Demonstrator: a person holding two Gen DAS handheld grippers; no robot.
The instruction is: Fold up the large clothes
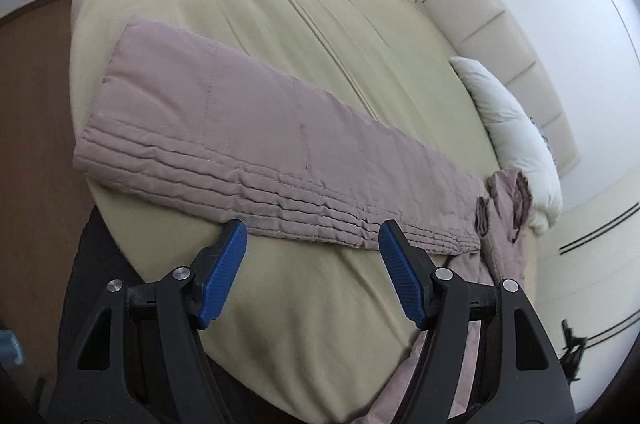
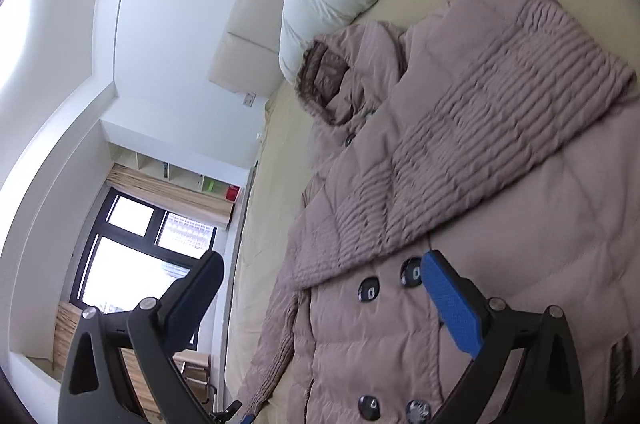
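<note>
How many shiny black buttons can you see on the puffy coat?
5 on the coat. Two sit side by side under the folded-over flap, two near the bottom edge, one small one up by the collar. More may hide under the flap.

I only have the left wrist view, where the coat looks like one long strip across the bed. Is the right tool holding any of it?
Observer: No. The right tool is open with nothing between its pads, and it hangs over the coat near the dark buttons, which face up.
Operator: Is anything still loose on that side?
Observer: Yes. One sleeve lies unfolded alongside the body of the coat, on the sheet near the bed's edge.
</note>
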